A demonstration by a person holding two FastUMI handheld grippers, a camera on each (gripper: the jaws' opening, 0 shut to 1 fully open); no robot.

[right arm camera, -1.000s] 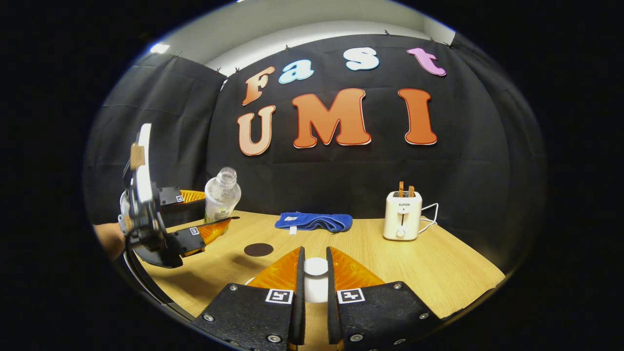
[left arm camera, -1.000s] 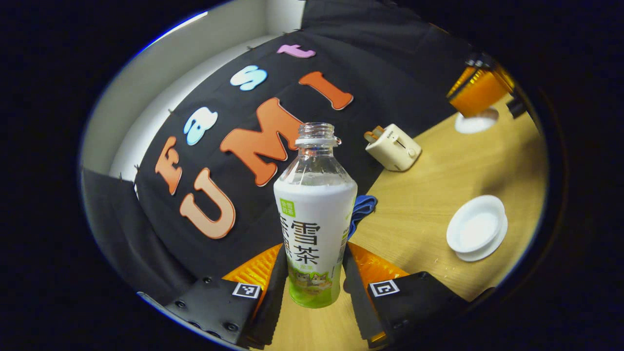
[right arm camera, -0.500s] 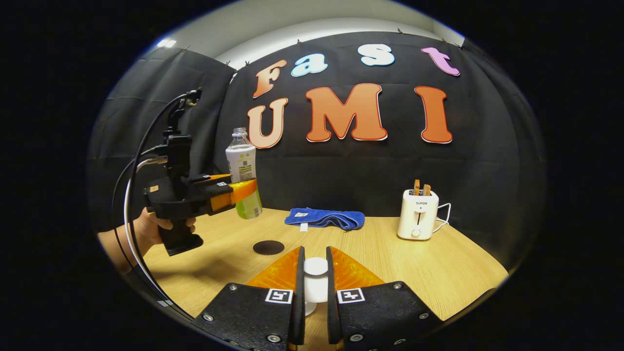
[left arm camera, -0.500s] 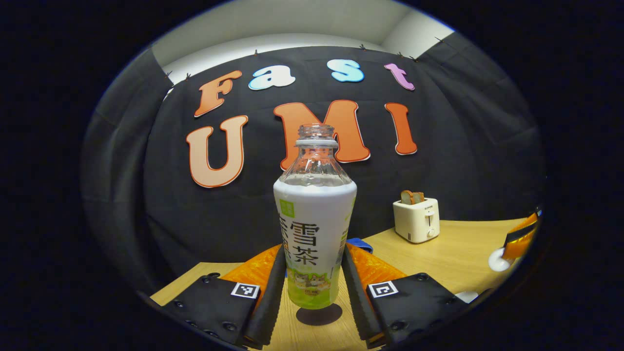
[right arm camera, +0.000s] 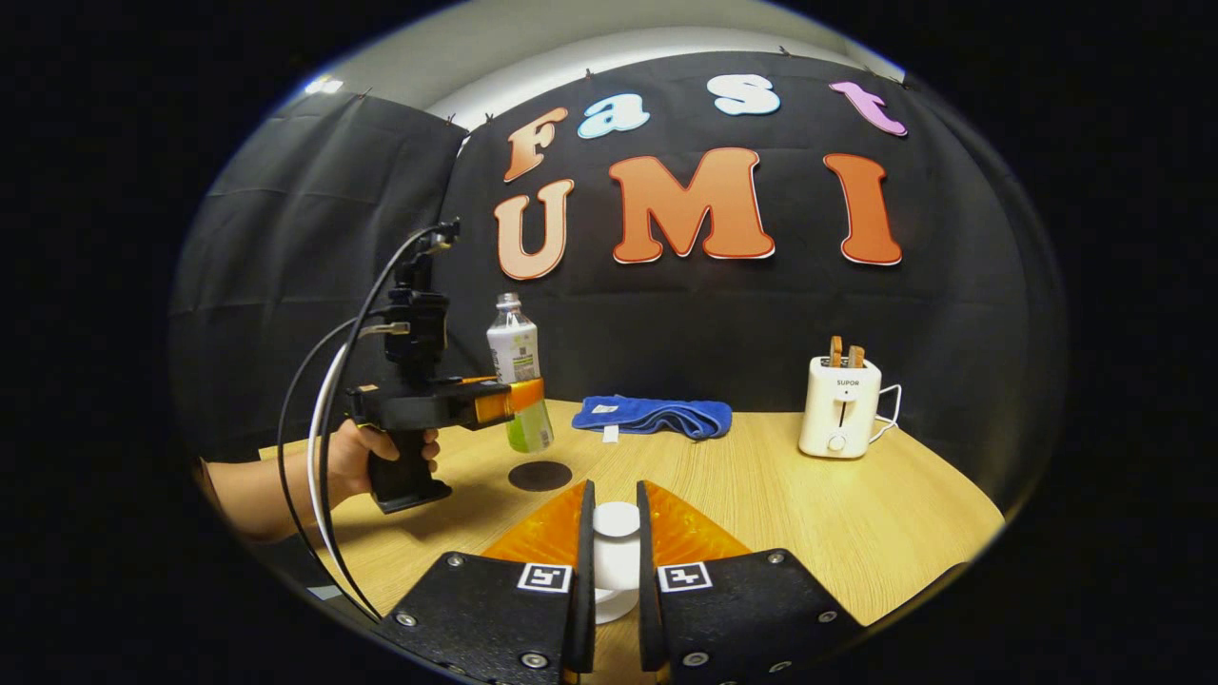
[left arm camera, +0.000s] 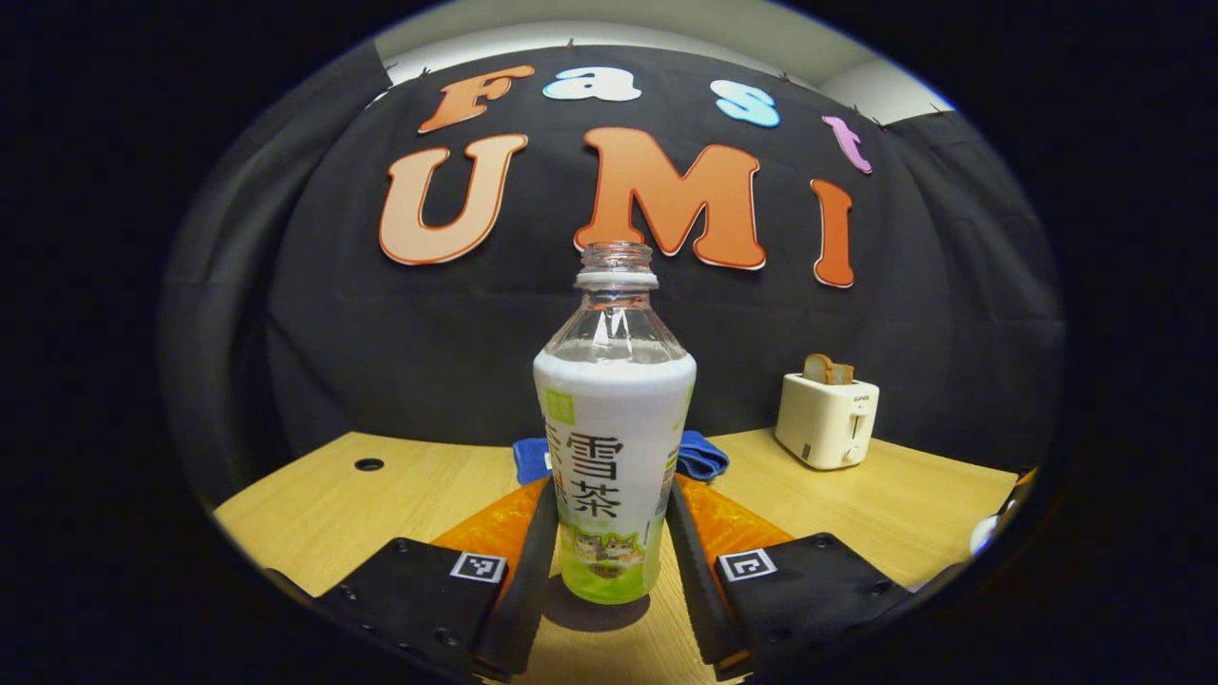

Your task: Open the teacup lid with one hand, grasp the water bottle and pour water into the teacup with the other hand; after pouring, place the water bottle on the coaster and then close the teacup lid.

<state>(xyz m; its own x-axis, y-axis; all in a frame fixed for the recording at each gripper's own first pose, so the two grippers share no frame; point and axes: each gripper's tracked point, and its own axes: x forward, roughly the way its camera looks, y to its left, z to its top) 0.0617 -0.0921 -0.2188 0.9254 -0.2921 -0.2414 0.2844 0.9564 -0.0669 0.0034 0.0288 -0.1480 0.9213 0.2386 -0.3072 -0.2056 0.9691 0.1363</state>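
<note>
The left gripper [left arm camera: 609,533], pinching the water bottle [left arm camera: 614,447], has righted it from its tilt of a second ago and lowered it over the coaster [right arm camera: 540,475] near the bench's back-left edge, while the right gripper [right arm camera: 614,561] stays clamped on the teacup lid [right arm camera: 617,557], so pouring appears finished.

Uncapped water bottle [left arm camera: 614,447] upright above dark coaster [right arm camera: 540,475].

You hold a clear water bottle [left arm camera: 614,447] with a white label that fades to green at the base and bears dark characters. Near the table's [right arm camera: 809,514] far edge, pale wood grain carries a blue towel [right arm camera: 661,417] and a cream toaster [right arm camera: 839,407]. The coaster [right arm camera: 540,475] is dark brown, the teacup lid [right arm camera: 617,552] white.
</note>
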